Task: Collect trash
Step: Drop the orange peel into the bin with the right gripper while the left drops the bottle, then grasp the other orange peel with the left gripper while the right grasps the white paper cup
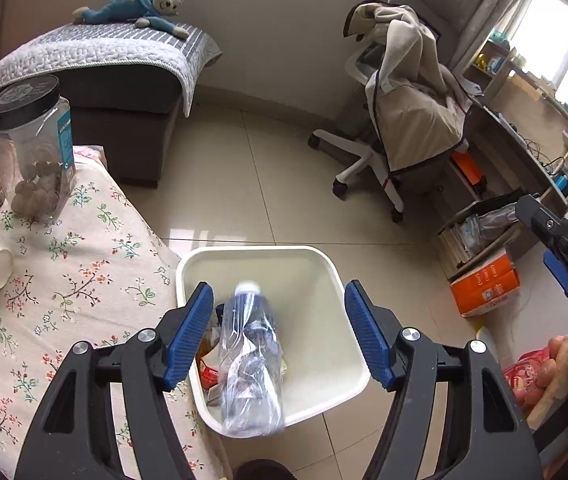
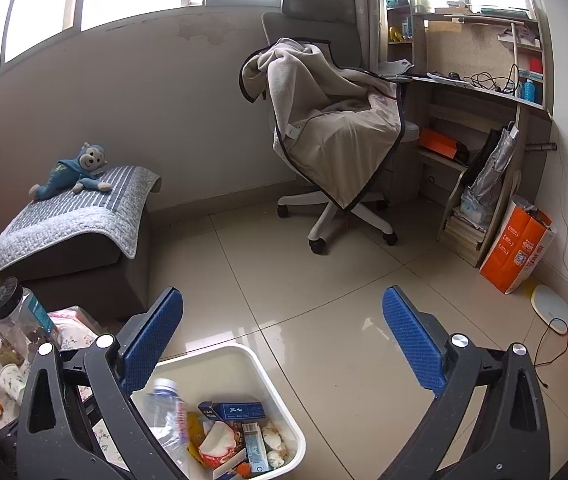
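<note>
**Bottle drops into the bin**

As the left gripper stands with its fingers apart, the bottle hangs blurred between them, touching neither pad, over the bin. It looks light, thin, crushable and slick; the capped neck would grip best. The right gripper gapes wide, empty. The bottle's label is unreadable.

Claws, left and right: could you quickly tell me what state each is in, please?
Left claw: open; the crumpled clear plastic bottle sits between its pads untouched, over the white plastic bin.
Right claw: open, empty.
</note>
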Motion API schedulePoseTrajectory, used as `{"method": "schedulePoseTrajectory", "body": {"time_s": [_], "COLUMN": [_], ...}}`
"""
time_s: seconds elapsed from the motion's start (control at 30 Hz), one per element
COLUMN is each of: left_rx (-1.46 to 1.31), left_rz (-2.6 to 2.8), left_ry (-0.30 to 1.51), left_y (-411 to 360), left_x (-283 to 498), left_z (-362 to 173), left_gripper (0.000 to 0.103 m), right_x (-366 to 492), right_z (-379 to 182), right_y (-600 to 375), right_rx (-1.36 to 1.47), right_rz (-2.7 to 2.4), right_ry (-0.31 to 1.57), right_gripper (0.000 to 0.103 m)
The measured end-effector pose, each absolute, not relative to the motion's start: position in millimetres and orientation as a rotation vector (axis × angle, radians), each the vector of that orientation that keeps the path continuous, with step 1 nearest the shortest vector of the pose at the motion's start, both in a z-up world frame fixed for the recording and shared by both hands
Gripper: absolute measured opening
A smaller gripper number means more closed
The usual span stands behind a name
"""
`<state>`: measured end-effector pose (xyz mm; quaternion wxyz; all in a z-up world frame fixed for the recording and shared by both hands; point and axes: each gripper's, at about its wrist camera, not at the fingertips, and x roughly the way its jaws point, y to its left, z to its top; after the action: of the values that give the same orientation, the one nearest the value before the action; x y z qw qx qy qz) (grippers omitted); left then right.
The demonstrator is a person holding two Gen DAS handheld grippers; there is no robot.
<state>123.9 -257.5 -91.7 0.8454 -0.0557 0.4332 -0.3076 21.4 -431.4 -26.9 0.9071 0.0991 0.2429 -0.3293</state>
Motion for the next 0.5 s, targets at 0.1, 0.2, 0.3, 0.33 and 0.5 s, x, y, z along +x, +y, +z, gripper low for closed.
{"method": "schedulePoseTrajectory", "body": {"time_s": [0.1, 0.2, 0.3, 0.33, 0.5], "left_rx": [-0.093, -0.09, -0.082, -0.077, -0.051], "left_rz": [-0.61, -0.571, -0.527, -0.509, -0.432], "left_ry": [0.871, 0.828, 0.783, 0.767, 0.711], "left_y": [-248, -234, -220, -216, -193], "left_x": [122, 121, 121, 120, 120], "left_z": [-84, -75, -65, -63, -53], "left_gripper": [0.068, 0.071, 0.071, 0.072, 0.077], "right_x": [25, 29, 35, 36, 46], "right_z": [-28, -28, -29, -29, -32], "right_y": [-420, -407, -394, -389, -366], "right_rx": [0.161, 0.117, 0.083, 0.071, 0.023], "right_rz": [-0.667, -0.647, -0.629, -0.623, -0.585], "right_ry": [0.504, 0.511, 0.517, 0.519, 0.532], "right_gripper": [0.096, 0.096, 0.096, 0.096, 0.096]}}
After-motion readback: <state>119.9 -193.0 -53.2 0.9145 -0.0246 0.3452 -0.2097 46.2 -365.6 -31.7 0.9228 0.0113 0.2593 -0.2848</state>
